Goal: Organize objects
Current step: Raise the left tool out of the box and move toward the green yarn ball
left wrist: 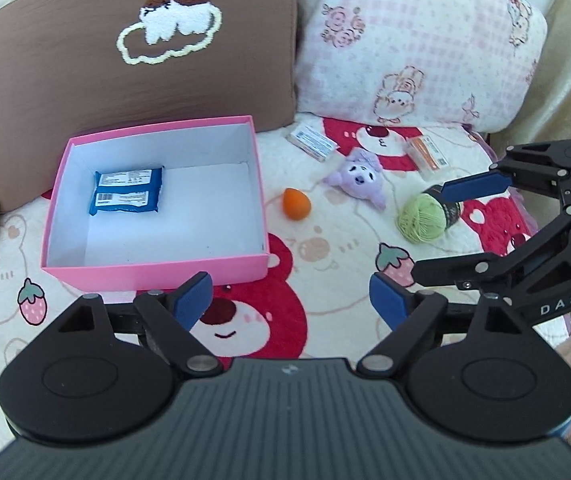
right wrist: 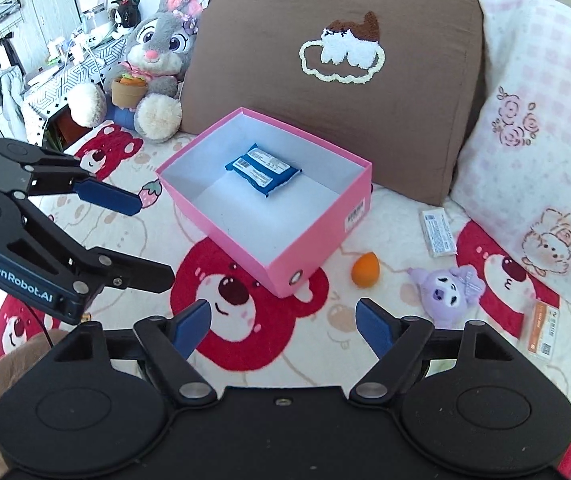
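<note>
**One packet boxed, more to go**

Both grippers, left (left wrist: 289, 304) and right (right wrist: 283, 322), hung wide and empty before the pink box (left wrist: 157, 268) holding the blue packet (left wrist: 127, 194). Next probably came the orange egg (right wrist: 365, 265), lying beside it.

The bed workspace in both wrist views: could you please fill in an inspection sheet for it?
Surface: bear-print blanket, soft and uneven.
Job's things: pink box open, blue packet inside; on the blanket outside it lie the orange sponge, purple plush, green yarn ball, white packet and orange packet.
Clutter: rabbit plush beside the brown pillow.
Grippers: left gripper and right gripper both open, nothing between the fingers.
Cables: thin black lead under the left gripper.
Surroundings: pink checked pillow; patterned table with small items beyond the bed.
</note>
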The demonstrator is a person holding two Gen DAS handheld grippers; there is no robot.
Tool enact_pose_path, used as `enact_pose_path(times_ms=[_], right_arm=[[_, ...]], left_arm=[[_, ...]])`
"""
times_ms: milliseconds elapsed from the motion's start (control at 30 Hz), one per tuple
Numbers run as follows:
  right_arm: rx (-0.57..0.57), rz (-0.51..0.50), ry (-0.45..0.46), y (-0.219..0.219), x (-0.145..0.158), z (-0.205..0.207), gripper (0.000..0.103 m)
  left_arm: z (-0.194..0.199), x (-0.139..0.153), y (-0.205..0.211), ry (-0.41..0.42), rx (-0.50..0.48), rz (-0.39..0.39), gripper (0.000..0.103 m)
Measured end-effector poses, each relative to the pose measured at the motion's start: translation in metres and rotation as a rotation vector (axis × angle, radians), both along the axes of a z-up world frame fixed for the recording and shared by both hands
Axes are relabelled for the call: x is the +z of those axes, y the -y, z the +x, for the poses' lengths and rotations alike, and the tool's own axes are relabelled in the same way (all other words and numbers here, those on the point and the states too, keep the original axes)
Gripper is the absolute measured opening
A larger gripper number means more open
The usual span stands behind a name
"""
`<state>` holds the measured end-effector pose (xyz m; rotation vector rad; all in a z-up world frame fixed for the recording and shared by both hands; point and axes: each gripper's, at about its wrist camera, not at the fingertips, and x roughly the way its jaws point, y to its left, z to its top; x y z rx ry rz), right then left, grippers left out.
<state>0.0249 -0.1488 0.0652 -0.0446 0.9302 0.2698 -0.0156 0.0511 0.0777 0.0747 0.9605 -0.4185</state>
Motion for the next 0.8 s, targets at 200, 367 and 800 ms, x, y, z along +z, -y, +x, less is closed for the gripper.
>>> enact_pose_path(times_ms=[200,367,800], right_arm=[[0.035,-0.042,0.029,0.008,0.001,-0.027,0.083],[0.038,-0.049,0.039,0.016,-0.001,-0.043,0.086],[0.020,-0.121,0.202,0.051,-0.019,-0.069,0.086]], left_arm=[[-0.006,-0.005,0.014,-0.054,-0.031,-0.024,0.094],[-0.011,-0.008,0.027,-0.096,-0.046,-0.068,0.097],[-0.002,-0.023,0.062,-0.093,-0.051,-0.092,0.097]])
